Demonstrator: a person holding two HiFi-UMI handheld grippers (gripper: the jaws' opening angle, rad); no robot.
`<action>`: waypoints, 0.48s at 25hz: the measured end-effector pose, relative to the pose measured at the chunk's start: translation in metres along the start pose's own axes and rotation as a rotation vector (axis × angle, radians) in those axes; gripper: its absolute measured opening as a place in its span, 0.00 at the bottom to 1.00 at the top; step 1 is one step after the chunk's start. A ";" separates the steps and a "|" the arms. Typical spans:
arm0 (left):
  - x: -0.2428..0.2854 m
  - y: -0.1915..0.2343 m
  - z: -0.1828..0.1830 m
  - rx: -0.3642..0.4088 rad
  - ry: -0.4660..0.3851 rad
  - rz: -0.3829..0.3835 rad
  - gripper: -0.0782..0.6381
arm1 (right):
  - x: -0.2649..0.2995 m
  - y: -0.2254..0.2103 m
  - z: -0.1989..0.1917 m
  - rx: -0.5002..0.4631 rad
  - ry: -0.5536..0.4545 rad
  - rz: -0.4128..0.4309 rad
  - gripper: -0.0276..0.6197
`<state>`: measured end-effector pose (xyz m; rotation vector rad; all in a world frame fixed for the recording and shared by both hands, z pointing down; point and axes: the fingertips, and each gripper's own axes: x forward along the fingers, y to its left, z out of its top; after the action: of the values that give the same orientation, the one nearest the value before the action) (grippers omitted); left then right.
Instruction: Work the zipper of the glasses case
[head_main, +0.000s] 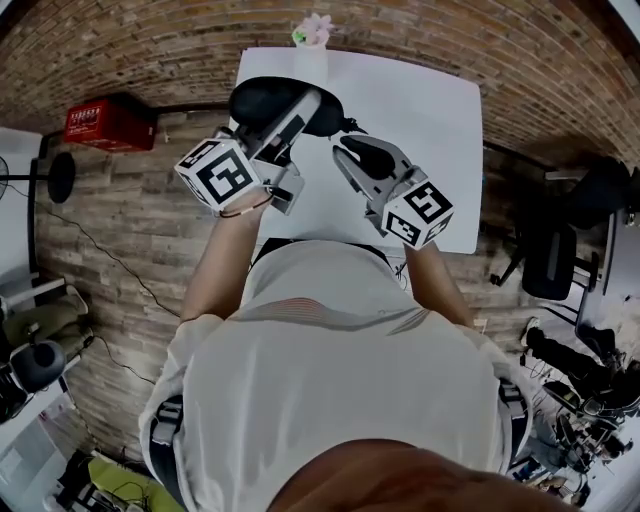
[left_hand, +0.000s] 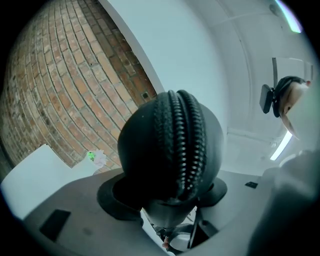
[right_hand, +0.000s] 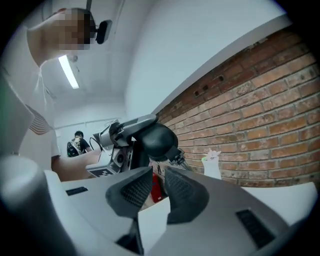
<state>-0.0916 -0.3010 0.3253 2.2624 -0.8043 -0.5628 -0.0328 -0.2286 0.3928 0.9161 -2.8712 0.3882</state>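
A black oval glasses case (head_main: 268, 100) is held up over the white table, and my left gripper (head_main: 292, 108) is shut on it. In the left gripper view the case (left_hand: 150, 150) fills the space between the jaws, with its zipper (left_hand: 186, 145) running up the middle, facing the camera. My right gripper (head_main: 347, 150) is just right of the case. In the right gripper view its jaws (right_hand: 157, 175) stand a narrow gap apart with nothing between them. The case (right_hand: 159, 140) and its zipper pull (right_hand: 179, 161) lie just beyond the tips.
The white table (head_main: 430, 120) stands against a brick wall. A small white vase with a flower (head_main: 312, 35) sits at its far edge. A red crate (head_main: 110, 122) is on the floor to the left and a dark chair (head_main: 550, 260) to the right.
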 end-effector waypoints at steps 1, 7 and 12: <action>0.000 0.000 0.000 -0.005 -0.003 0.001 0.48 | 0.003 0.000 -0.001 -0.017 0.010 -0.014 0.23; -0.002 0.002 -0.001 -0.010 -0.008 0.013 0.48 | 0.012 0.004 -0.002 -0.051 0.036 -0.026 0.23; -0.002 0.002 0.000 -0.013 -0.012 0.018 0.48 | 0.018 0.004 -0.005 -0.071 0.045 -0.036 0.21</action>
<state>-0.0939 -0.3009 0.3277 2.2403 -0.8236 -0.5725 -0.0500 -0.2342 0.3999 0.9328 -2.8044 0.2968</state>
